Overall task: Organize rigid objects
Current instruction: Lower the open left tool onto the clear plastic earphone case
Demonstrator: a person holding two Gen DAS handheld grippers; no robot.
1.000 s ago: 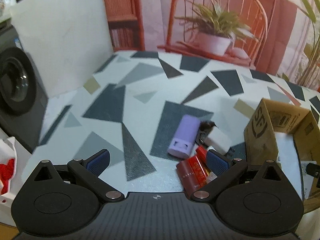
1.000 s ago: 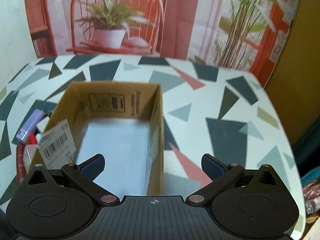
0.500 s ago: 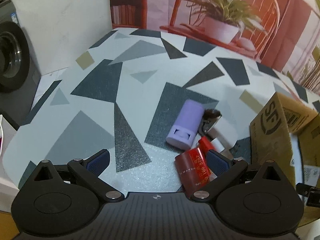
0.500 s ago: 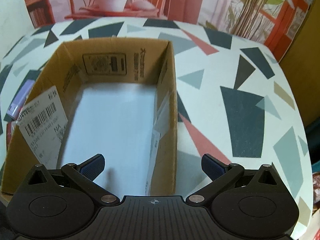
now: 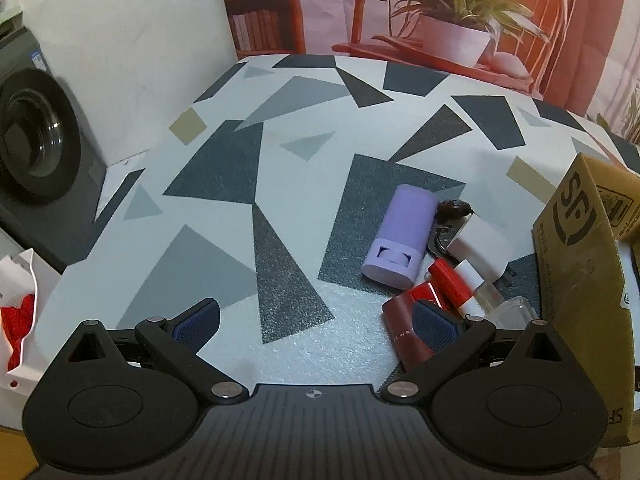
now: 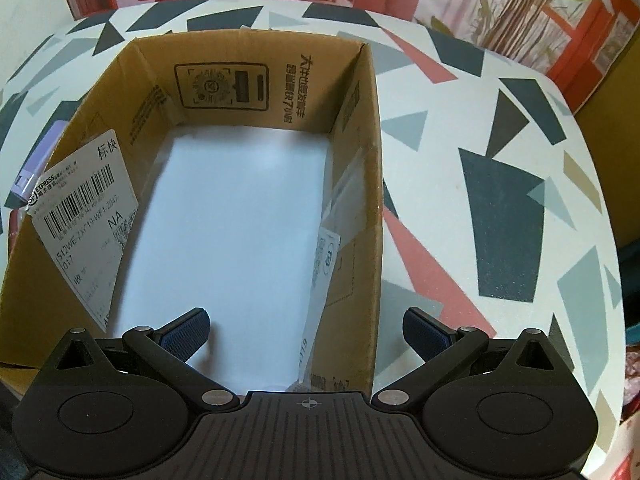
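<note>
A small heap of items lies on the patterned table in the left wrist view: a purple stick case [image 5: 400, 238], a white block [image 5: 482, 247], a red and white tube [image 5: 454, 286], a dark red tube [image 5: 406, 334] and a dark clip [image 5: 452, 210]. My left gripper [image 5: 316, 322] is open, its right finger over the dark red tube. The cardboard box [image 5: 580, 256] stands right of the heap. In the right wrist view the cardboard box [image 6: 370, 184] has a white bottom with nothing on it. My right gripper [image 6: 306, 330] is open, straddling the box's right wall.
A white board [image 5: 128, 60] leans at the table's left back. A dark round-fronted appliance [image 5: 28, 140] stands left of the table, with a white and red item [image 5: 16, 312] below. A plant backdrop [image 5: 452, 28] closes the back. The purple case [image 6: 38, 160] peeks left of the box.
The left gripper has risen and tipped over the heap, which now spreads wider in view. The right gripper has moved forward and down over the box, its right wall now between the fingers.
</note>
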